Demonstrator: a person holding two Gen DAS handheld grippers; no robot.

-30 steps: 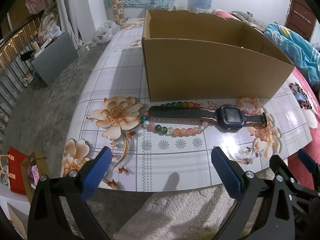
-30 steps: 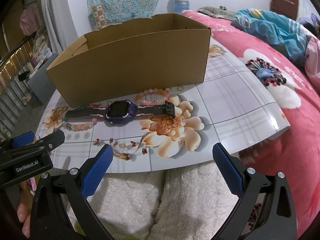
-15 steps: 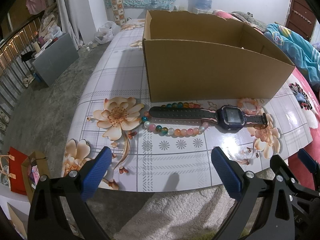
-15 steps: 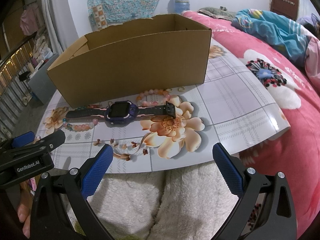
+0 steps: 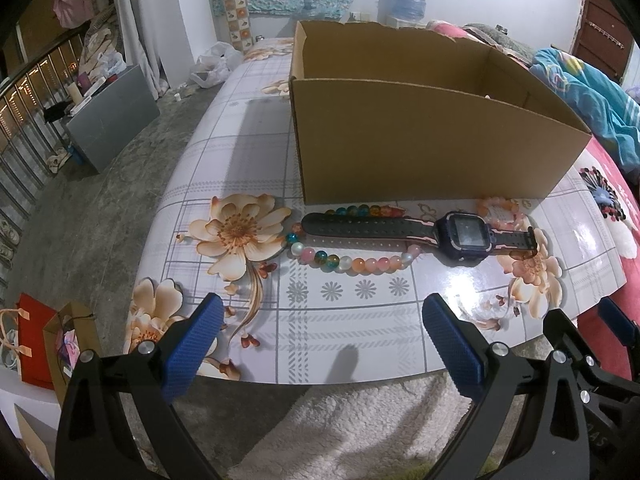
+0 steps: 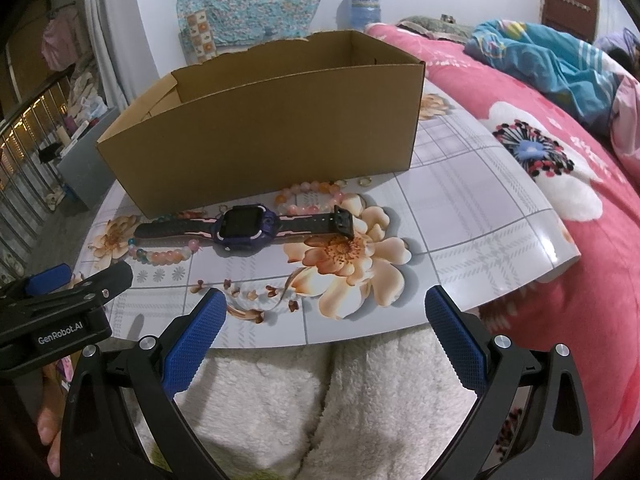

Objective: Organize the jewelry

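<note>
Now both tongs, left (image 5: 318,344) and right (image 6: 324,334), wide apart, empty, at near edge; watch (image 5: 464,236), beads (image 5: 352,262) wait beside box (image 5: 420,144).

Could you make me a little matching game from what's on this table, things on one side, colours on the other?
Things:
1. watch
2. box
3. gripper pads
4. bracelet by the buckle

Colours:
A. plain brown
B. pink and peach
C. dark purple with a black strap
D. blue

Pairs: 1-C, 2-A, 3-D, 4-B
</note>
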